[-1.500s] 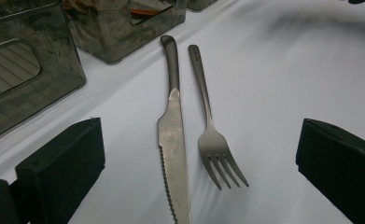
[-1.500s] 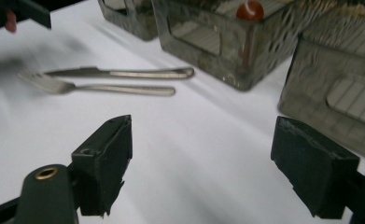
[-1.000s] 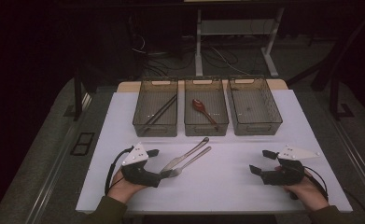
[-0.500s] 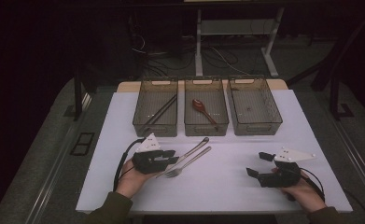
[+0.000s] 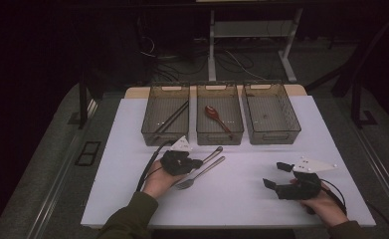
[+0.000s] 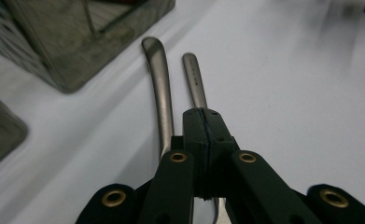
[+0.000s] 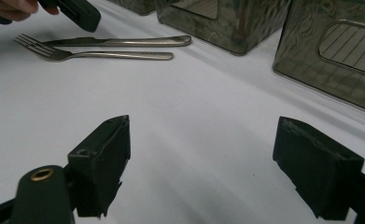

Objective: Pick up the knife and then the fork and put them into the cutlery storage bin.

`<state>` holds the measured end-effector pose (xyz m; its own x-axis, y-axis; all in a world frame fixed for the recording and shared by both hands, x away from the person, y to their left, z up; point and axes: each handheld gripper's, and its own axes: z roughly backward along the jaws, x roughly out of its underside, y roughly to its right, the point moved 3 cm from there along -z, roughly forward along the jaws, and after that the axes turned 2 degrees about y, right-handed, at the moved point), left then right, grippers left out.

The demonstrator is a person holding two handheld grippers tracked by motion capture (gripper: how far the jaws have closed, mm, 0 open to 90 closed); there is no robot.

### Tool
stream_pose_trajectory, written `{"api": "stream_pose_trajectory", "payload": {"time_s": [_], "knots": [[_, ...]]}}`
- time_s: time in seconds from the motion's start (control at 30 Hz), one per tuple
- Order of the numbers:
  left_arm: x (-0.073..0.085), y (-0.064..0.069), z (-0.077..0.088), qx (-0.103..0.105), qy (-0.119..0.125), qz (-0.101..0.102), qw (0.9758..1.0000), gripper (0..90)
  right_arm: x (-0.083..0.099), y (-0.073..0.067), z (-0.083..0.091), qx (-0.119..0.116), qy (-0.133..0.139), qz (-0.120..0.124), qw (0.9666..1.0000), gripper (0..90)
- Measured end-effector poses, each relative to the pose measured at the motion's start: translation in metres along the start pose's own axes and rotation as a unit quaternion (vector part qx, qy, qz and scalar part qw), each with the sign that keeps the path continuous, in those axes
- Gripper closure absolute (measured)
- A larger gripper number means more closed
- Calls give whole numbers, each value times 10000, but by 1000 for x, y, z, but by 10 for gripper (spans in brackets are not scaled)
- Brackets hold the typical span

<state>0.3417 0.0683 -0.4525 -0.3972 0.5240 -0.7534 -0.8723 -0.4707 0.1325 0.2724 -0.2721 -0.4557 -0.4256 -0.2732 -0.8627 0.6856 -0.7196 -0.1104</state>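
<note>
A steel fork and a steel knife lie side by side on the white table top, handles toward the bins. My left gripper hovers over them, and its jaws have just been closing. In the left gripper view the left gripper has its pads pressed together with nothing between them. The fork handle runs under them, with the knife handle beside it. My right gripper rests at the front right. The right gripper stands open over bare table, facing the fork and knife.
Three clear bins stand in a row at the back. The left bin holds black chopsticks, the middle bin a red spoon, and the right bin looks bare. A cable trails from the left gripper.
My left hand has moved right and forward over the fork and knife, and its jaws have gone from open to shut. The right hand has stayed put.
</note>
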Motion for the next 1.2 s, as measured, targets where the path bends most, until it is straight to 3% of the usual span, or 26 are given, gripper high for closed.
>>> {"api": "stream_pose_trajectory", "payload": {"time_s": [0.1,0.2,0.43,0.6,0.87,1.2], "knots": [[2,5,-1,39,-78,-9,10000,764,0,0,1,9,10,13,10000,182],[4,8,-2,51,-128,-6,9999,744,0,1,2,35,3,5,10000,182],[11,11,-7,-8,-311,26,9995,746,0,2,3,43,48,8,10000,182],[14,13,-11,-129,-410,-89,9990,762,0,1,2,36,23,-3,10000,182],[15,18,-11,-365,-403,-275,9981,820,0,1,2,18,18,1,10000,182],[14,19,-11,-364,-407,-319,9980,840,0,5,1,4,-23,-212,9998,182]]}}
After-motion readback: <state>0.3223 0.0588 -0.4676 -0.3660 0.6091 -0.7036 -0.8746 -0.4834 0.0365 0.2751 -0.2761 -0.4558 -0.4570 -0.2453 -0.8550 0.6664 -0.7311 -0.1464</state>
